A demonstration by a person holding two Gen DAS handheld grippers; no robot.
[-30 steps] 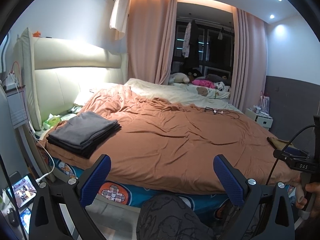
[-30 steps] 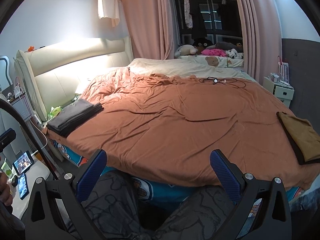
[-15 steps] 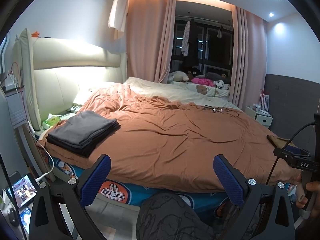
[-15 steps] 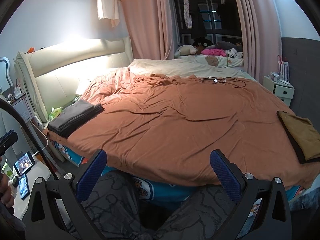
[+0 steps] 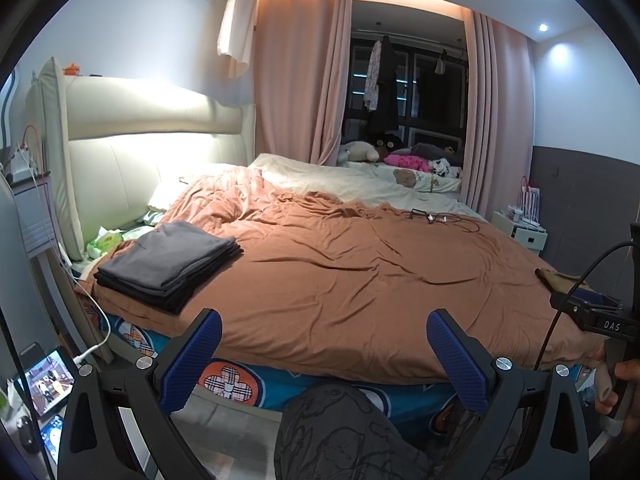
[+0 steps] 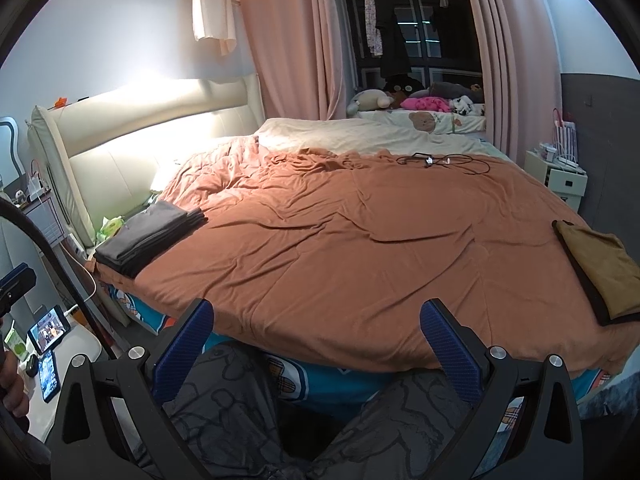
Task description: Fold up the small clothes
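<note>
The left gripper (image 5: 324, 354) has its blue-padded fingers (image 5: 191, 354) spread wide with nothing between them, held off the near edge of the bed (image 5: 360, 280). The right gripper (image 6: 316, 348) is the same: fingers (image 6: 448, 352) wide apart and empty, also short of the bed's near edge. Below both, a person's knees in dark patterned trousers (image 6: 224, 408) sit between the grippers and the bed's blue cartoon-print side (image 5: 256, 384).

The orange-brown duvet (image 6: 360, 240) covers most of the bed, and its middle is bare. At the bed's near left corner, next to the cream headboard (image 5: 152, 136), lies a stack of folded grey clothes (image 5: 168, 264), its long axis running from the near edge up toward the headboard side, edges fairly square. At the bed's near right corner lies a mustard-brown garment (image 6: 600, 268) on top of something dark, laid flat, its long axis running roughly from near edge to far; whether it is folded I cannot quite tell. A black cable (image 6: 444, 160) lies tangled on the far side of the duvet, well apart from both piles.

Beyond the bed, soft toys (image 6: 400, 98) sit by pink curtains (image 6: 288, 36). Left of the bed, a lit tablet (image 5: 48, 382) stands low near the floor; to the bed's right is a white nightstand (image 6: 560, 178).
</note>
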